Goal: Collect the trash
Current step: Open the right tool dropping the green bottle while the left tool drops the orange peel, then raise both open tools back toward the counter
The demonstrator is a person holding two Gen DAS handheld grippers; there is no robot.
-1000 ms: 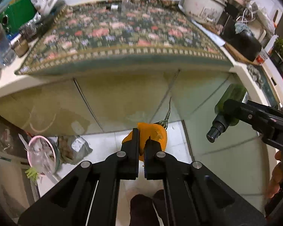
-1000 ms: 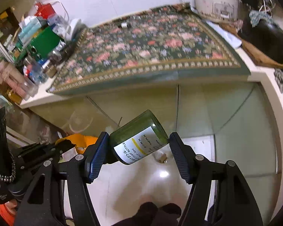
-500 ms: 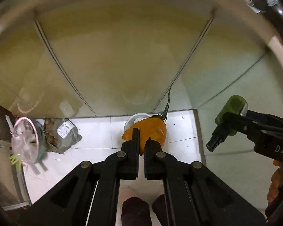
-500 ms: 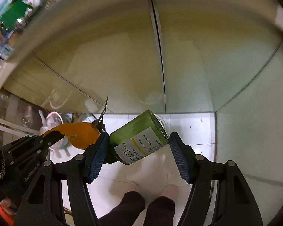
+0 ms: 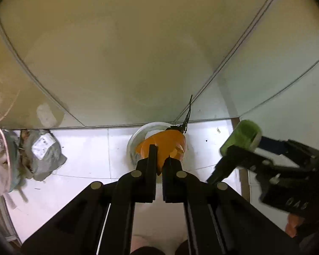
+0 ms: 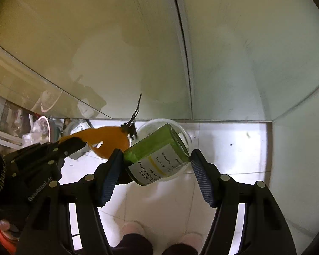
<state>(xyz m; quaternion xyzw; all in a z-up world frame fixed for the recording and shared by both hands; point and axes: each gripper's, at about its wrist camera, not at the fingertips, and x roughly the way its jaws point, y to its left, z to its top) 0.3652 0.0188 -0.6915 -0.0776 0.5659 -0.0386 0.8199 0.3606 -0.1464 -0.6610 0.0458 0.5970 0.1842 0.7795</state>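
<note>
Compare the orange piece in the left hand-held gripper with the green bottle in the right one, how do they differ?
The orange peel is opaque orange, thin and curved, with a dark stem; the green bottle is translucent, cylindrical and carries a white printed label. The left hand-held gripper pinches the peel with its jaws nearly closed; the right hand-held gripper spans the tilted bottle with its jaws wide. Both hang above the white bin on the floor.

Dim yellowish light; white floor tiles [image 6: 229, 148] glaring brightly; right gripper [image 5: 263, 170] smearing with motion blur; fisheye edges bending, darkening.
</note>
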